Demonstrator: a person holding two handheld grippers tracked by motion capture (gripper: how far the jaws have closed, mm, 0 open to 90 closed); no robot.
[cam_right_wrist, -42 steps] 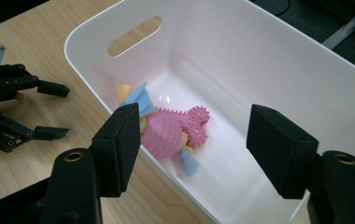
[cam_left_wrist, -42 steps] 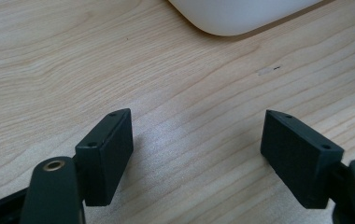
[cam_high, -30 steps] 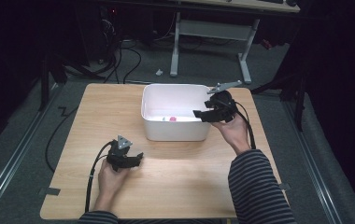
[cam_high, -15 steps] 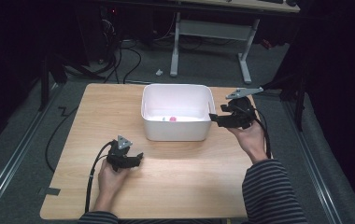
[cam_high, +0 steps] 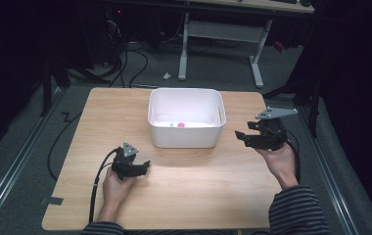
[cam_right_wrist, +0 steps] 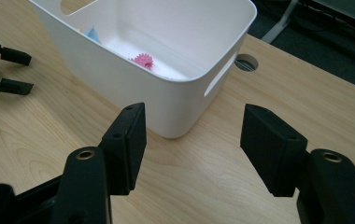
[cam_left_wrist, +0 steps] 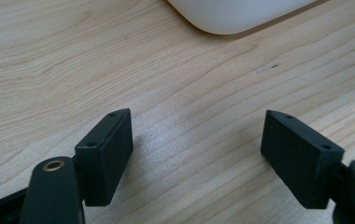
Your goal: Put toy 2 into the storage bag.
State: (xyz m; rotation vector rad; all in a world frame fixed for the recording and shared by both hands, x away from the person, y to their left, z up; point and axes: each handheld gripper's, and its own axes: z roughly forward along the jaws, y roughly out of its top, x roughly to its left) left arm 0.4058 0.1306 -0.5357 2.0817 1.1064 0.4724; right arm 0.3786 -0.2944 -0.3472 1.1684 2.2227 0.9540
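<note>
A white bin (cam_high: 186, 122) is placed on the wooden tabletop (cam_high: 198, 181), near the middle of its far edge. Inside the bin a small pink toothed piece (cam_right_wrist: 143, 60) is seen on the bottom, and a light blue piece (cam_right_wrist: 91, 33) is beside it. The left tool (cam_high: 142, 167) is held low over the tabletop, toward the near left corner, with its jaws spread and nothing between them. The right tool (cam_high: 243, 137) is held above the right edge, just beside the right wall of the bin; its jaws are spread too, and no object is gripped.
</note>
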